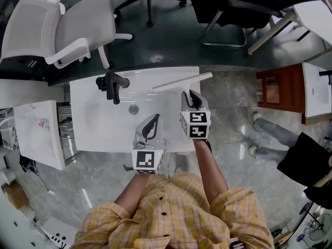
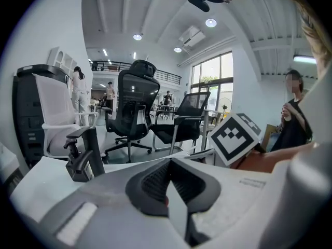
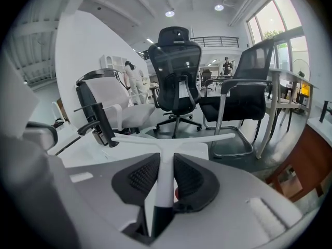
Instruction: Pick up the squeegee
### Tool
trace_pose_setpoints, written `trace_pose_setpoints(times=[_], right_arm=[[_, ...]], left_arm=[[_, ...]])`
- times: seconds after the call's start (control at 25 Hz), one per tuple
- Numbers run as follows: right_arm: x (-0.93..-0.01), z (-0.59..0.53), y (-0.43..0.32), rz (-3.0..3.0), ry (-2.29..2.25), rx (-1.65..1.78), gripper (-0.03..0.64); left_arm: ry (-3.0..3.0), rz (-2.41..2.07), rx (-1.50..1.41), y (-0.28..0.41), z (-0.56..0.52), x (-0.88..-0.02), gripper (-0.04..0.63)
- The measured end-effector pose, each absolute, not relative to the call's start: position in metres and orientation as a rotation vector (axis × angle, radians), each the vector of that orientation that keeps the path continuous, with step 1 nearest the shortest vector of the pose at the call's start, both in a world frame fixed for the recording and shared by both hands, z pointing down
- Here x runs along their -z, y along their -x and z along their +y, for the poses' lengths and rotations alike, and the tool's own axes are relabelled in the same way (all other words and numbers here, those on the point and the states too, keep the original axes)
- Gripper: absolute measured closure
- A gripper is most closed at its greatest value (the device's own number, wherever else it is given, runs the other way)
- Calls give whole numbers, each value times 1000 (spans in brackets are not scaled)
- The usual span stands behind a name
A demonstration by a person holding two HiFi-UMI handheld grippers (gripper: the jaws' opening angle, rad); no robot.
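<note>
The squeegee [image 1: 181, 82] is white, with a long thin blade and a handle that turns black at its end. My right gripper [image 1: 190, 95] is shut on the handle and holds it above the right part of the white washbasin top [image 1: 93, 123]. In the right gripper view the pads clamp the handle [image 3: 164, 183] and the blade [image 3: 171, 138] runs crosswise beyond the right gripper [image 3: 166, 165]. My left gripper [image 1: 151, 124] hovers over the basin's near edge, shut with nothing in it. In its own view the left gripper [image 2: 168, 179] has its pads together.
A black faucet [image 1: 111, 84] stands at the basin's back left, the drain [image 1: 134, 108] near the middle. White chairs [image 1: 46, 25] and a black chair [image 1: 233, 9] stand behind. A wooden cabinet [image 1: 282, 87] and a person's legs [image 1: 275, 134] are at the right, a white unit [image 1: 36, 134] at the left.
</note>
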State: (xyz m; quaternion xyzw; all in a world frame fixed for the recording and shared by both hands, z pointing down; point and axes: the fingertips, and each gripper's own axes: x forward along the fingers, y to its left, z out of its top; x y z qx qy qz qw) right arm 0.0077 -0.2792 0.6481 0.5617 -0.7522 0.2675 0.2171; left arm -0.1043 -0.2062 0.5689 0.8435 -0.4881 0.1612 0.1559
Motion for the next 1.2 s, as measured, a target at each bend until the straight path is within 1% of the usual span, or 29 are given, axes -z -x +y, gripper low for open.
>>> trace_pose_setpoints(times=[0.44,0.84,1.2], right_arm=[[-586,-257,-25,-2186,-1642,-718,534],[-526,-233,-47,-2250,-1748,-625,534],[-481,-217,-48,-2303,-1796,-568,534]], left_arm=[[-2460,-1423,-397,94,-192,-528,595],[-2530,-1449,-309,80,-181,-486,595],[-2571,-1454,-249,75,-172,-457,595]])
